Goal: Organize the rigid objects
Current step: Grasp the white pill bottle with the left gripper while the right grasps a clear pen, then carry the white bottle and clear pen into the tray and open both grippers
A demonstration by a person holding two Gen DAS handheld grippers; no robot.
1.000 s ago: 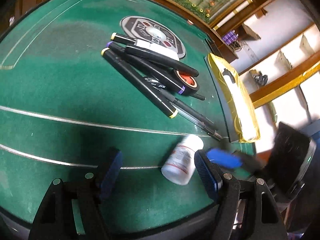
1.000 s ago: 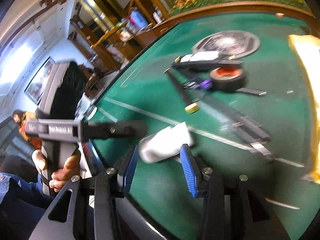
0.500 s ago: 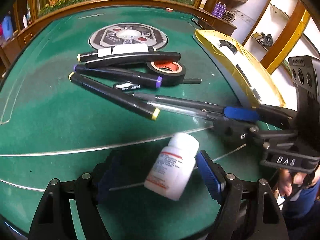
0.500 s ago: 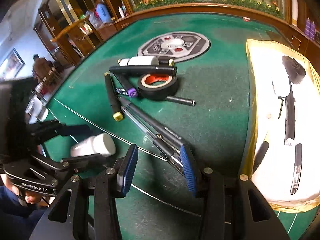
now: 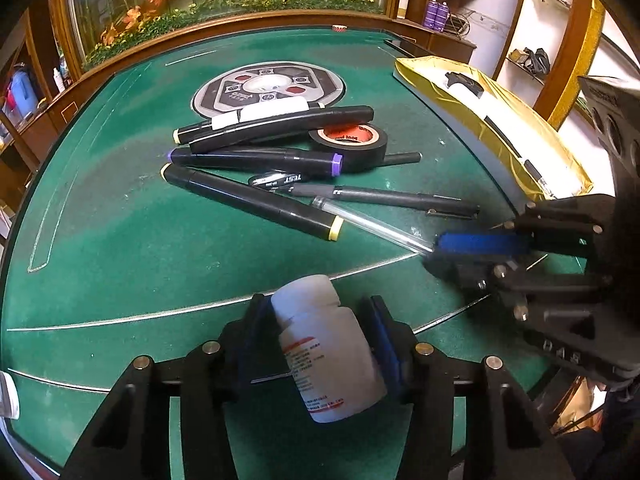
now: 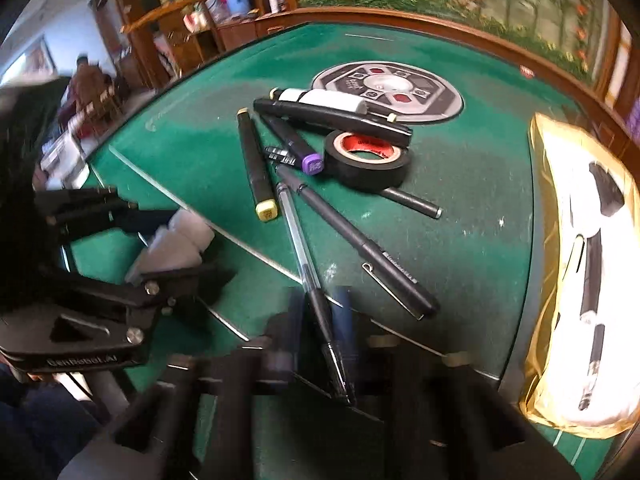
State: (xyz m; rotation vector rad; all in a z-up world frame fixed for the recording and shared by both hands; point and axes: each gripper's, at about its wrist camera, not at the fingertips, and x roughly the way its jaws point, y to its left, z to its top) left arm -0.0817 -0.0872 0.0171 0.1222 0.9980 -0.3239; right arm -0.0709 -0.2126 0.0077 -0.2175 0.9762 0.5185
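The right hand-held gripper (image 6: 320, 320) was pinched on the clear pen (image 6: 304, 256), its long axis running straight ahead along the fingers, while the left hand-held gripper (image 5: 316, 332) clamped the white bottle (image 5: 326, 348) over the table (image 5: 120, 240).

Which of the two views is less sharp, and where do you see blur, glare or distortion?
The right wrist view is less sharp: the right hand-held gripper and the white bottle are smeared by motion, and the white tray is overexposed. The left wrist view is crisp on the bottle and markers; fisheye distortion bends the table edge there.
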